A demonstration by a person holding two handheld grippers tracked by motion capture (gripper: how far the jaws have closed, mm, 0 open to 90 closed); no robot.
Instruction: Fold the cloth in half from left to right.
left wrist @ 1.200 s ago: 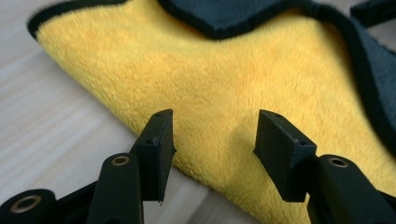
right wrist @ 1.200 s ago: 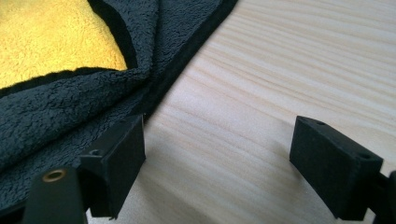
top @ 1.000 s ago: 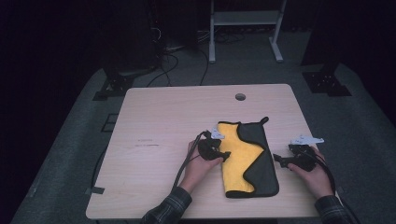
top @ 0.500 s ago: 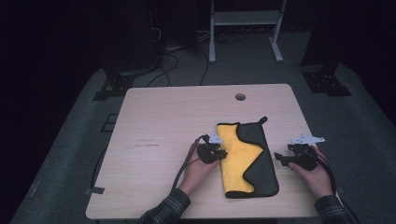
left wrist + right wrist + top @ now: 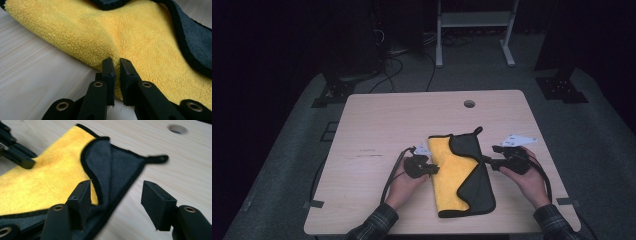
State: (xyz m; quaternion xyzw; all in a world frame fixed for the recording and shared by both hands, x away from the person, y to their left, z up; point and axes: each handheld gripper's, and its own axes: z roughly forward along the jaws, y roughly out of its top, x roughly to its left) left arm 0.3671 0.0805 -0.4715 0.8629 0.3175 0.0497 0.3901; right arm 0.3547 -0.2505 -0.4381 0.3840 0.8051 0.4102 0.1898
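A cloth, yellow [image 5: 451,170] on one face and black [image 5: 479,187] on the other, lies partly folded on the near right of the table. My left gripper [image 5: 434,170] is at its left edge; in the left gripper view [image 5: 117,62] it is shut on a pinched fold of the yellow pile [image 5: 140,35]. My right gripper [image 5: 486,161] is at the cloth's right side. Its jaws [image 5: 117,187] have just been closing and stand apart, straddling the black-bound edge [image 5: 110,170] without pressing on it. The left gripper [image 5: 26,161] also appears at the far left of that view.
The light wooden table [image 5: 382,120] has a round cable hole [image 5: 469,103] near its far edge. The cloth's black hanging loop [image 5: 478,130] points away from me. Cables trail from both grippers. Stands and cables are on the dark floor beyond.
My left gripper has shut on the yellow edge and drawn it a little leftward. My right gripper has moved left toward the cloth's black edge, its jaws narrower than before.
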